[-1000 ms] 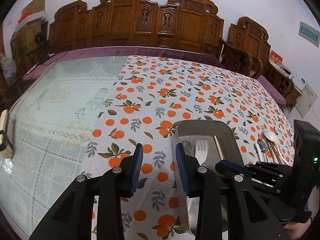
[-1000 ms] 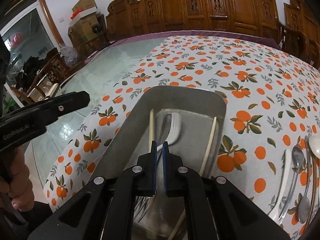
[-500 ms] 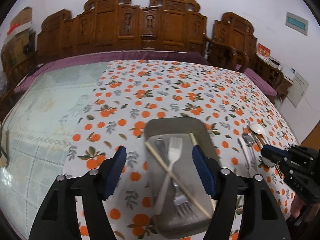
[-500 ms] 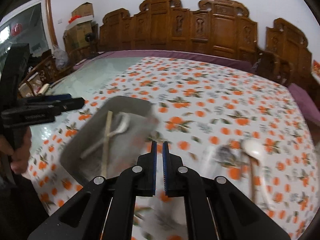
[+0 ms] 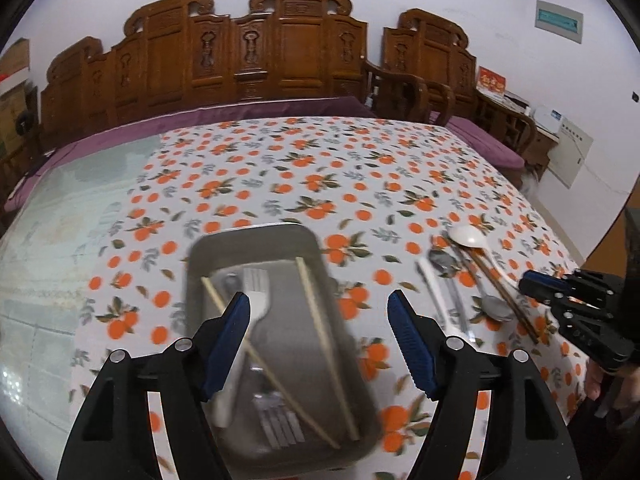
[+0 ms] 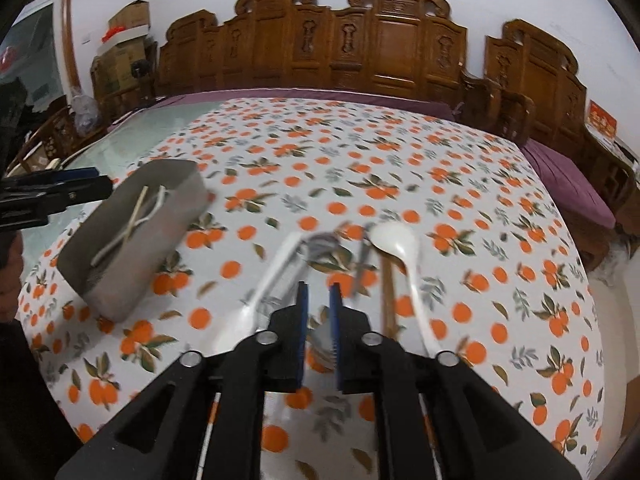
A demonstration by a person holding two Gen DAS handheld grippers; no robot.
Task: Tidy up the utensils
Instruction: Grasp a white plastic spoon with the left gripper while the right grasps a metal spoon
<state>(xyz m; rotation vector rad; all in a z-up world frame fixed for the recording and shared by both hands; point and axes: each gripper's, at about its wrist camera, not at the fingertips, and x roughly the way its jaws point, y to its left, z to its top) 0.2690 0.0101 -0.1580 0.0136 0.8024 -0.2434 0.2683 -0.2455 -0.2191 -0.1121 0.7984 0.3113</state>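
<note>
A grey metal tray [image 5: 256, 240] lies on the orange-print cloth and holds two pale chopsticks [image 5: 326, 344], a white fork [image 5: 256, 300] and a metal fork [image 5: 276, 420]. My left gripper [image 5: 318, 332] is wide open above the tray and holds nothing. To the right lie loose utensils: a white spoon [image 6: 400, 240], metal spoons [image 6: 320, 242], dark chopsticks [image 5: 496, 288] and a white utensil [image 6: 264, 280]. My right gripper [image 6: 318, 308] hovers low over these, jaws slightly apart, nothing between them. The tray also shows at the left in the right wrist view [image 6: 132, 256].
The table's left part is bare glass over a pale cloth [image 5: 60, 240]. Carved wooden chairs [image 5: 248, 52] line the far edge. The table's right edge [image 5: 560, 232] runs close behind the loose utensils. A hand [image 6: 8, 276] holds the left gripper's handle.
My left gripper has opened wide and pulled back over the tray. My right gripper has swung from the tray to the loose utensils at the right and opened a little.
</note>
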